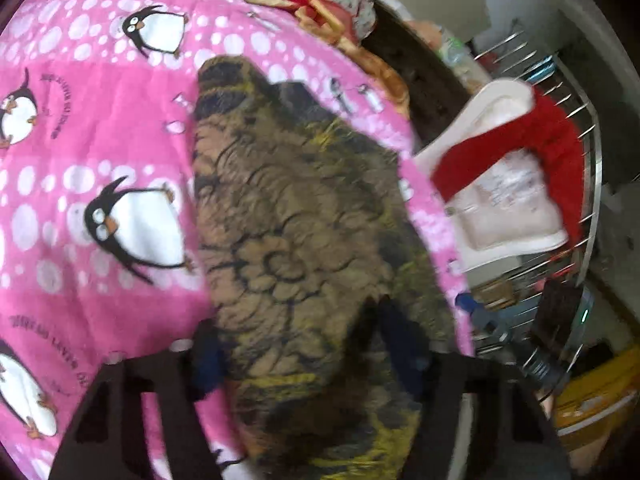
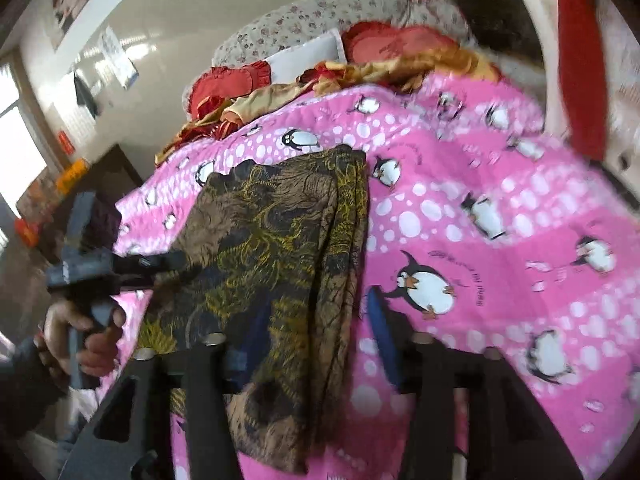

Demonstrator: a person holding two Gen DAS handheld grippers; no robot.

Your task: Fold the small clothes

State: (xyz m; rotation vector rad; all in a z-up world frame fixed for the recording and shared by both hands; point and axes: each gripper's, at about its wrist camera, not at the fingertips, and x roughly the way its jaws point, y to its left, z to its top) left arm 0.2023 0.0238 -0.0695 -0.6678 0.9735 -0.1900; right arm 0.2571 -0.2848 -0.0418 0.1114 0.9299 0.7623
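You have one small garment (image 1: 296, 240), a thin brown cloth printed with black and yellow swirls, lying flat and lengthwise on the pink bedcover. In your right wrist view its (image 2: 276, 248) right edge is doubled into long narrow pleats, and its near end hangs crumpled toward you.

light: bright daylight, window (image 2: 16, 152) blown out at left | blur: motion smear throughout, worst at right edges | distortion: strong fisheye, dark vignetted corners
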